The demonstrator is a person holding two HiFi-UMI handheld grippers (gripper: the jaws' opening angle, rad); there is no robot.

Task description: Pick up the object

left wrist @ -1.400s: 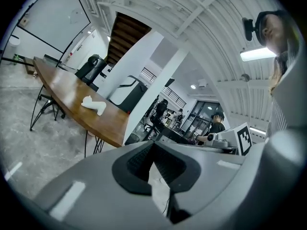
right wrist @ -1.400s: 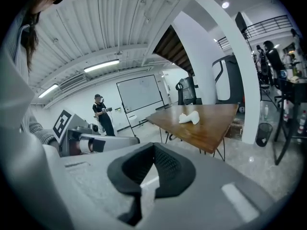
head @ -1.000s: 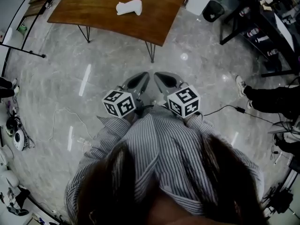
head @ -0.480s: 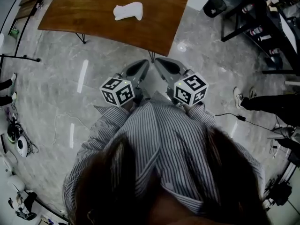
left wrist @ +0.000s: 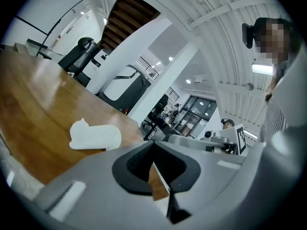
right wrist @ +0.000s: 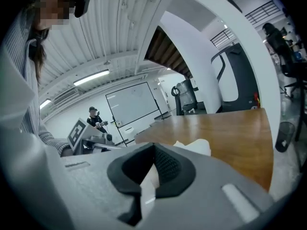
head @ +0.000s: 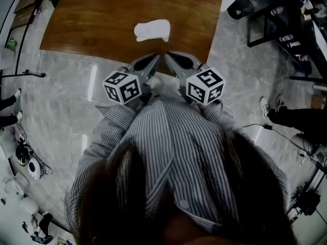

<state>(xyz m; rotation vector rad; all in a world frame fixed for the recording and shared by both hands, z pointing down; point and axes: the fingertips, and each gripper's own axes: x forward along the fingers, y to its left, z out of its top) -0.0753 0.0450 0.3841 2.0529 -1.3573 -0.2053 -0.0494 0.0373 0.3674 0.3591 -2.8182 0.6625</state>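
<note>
STEP: I am reading this as the approach, nothing grasped | TONGS: I am holding left gripper and right gripper fully closed, empty | OBJECT: white moulded figure lying on brown wooden table, just ahead of both tips | NEXT: calling for opening jaws, reaching forward.

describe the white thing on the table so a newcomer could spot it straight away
Find the big brown wooden table on the grey floor. Near its closer edge lies a small white object. It is the only pale thing on the wood, lumpy and low, with a small ear-like point at one end.
</note>
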